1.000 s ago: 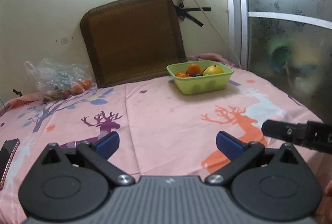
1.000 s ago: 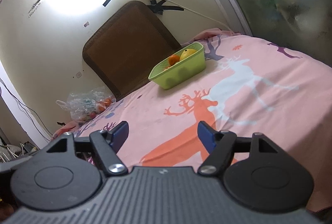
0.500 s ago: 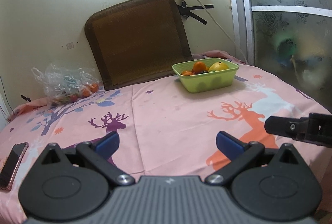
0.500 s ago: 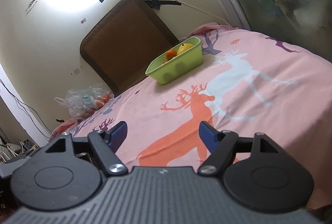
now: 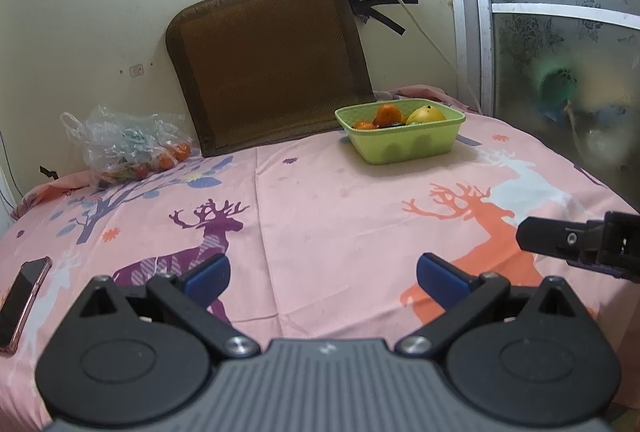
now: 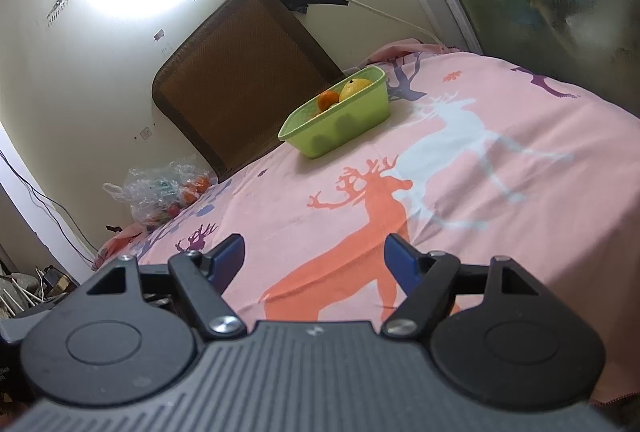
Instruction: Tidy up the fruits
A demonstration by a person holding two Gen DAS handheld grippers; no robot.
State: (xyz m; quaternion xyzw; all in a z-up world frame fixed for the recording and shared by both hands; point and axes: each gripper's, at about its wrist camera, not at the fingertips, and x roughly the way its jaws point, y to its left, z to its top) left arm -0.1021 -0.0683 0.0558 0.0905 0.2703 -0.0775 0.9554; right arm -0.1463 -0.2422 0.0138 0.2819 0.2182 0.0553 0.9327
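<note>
A green basket stands at the far side of the table, holding oranges and a yellow fruit. A clear plastic bag with small orange fruits lies at the far left by the wall. My left gripper hovers open over the near table edge, nothing between its blue pads. My right gripper is also open and empty, tilted, at the near right edge; part of it shows in the left wrist view.
A pink deer-print cloth covers the table. A phone lies at the near left edge. A brown mat leans on the wall behind the basket. A frosted glass door is on the right.
Both grippers have drawn back and lifted a little; the basket and the bag look slightly farther away. Both stay open and empty.
</note>
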